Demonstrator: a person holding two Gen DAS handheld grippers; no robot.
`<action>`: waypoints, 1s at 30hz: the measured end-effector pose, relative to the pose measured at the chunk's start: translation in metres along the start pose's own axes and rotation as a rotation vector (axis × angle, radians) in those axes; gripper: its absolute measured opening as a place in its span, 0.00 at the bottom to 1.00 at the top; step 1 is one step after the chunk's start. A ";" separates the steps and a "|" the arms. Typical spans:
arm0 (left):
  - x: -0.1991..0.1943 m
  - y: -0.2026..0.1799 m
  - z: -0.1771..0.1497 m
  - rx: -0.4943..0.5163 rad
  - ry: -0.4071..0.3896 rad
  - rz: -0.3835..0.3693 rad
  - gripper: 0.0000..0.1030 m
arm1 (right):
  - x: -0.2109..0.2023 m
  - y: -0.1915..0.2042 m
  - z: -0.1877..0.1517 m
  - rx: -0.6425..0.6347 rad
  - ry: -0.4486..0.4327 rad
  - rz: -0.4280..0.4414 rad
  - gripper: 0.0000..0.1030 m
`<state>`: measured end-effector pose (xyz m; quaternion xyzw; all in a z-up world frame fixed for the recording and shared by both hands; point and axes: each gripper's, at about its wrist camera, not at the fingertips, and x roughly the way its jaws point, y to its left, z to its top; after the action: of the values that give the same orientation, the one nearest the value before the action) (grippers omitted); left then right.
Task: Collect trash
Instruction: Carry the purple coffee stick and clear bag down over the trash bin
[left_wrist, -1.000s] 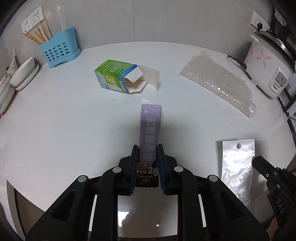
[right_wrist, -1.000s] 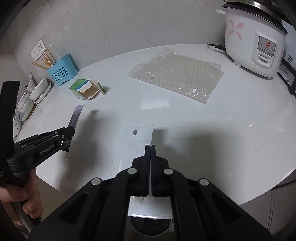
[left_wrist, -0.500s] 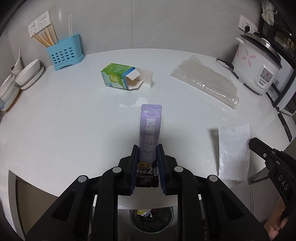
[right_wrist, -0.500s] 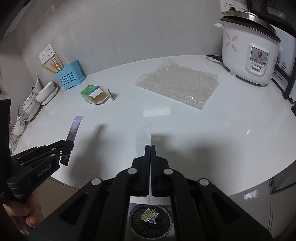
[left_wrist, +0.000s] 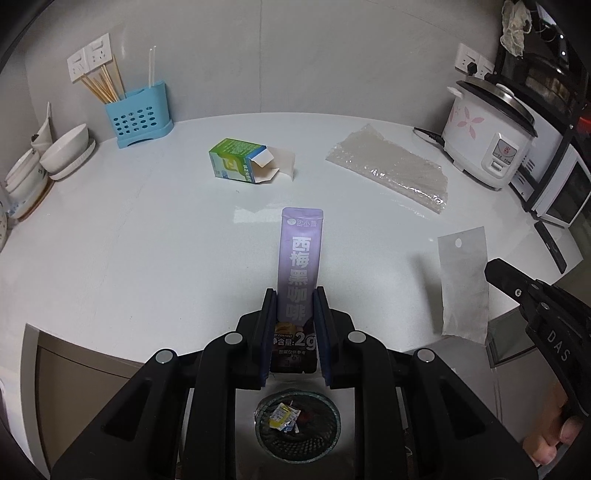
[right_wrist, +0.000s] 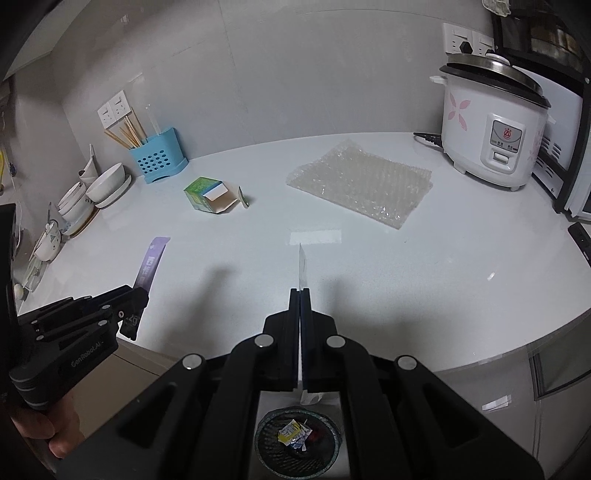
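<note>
Both tools now hang over bin.

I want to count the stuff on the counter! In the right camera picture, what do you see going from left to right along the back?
Bowls → blue chopstick holder → green box → bubble wrap → rice cooker.
</note>
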<state>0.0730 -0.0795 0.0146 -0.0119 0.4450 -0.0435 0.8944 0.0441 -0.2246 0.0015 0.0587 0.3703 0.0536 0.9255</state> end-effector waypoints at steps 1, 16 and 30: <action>-0.004 0.000 -0.003 0.002 -0.004 -0.002 0.19 | -0.003 0.001 -0.002 -0.004 -0.003 0.002 0.00; -0.056 -0.002 -0.082 -0.001 -0.059 -0.021 0.19 | -0.058 0.032 -0.071 -0.084 -0.061 0.043 0.00; -0.053 0.016 -0.186 -0.038 -0.027 -0.025 0.19 | -0.079 0.065 -0.177 -0.171 -0.070 0.067 0.00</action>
<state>-0.1062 -0.0552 -0.0569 -0.0351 0.4336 -0.0462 0.8992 -0.1388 -0.1593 -0.0629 -0.0064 0.3297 0.1141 0.9372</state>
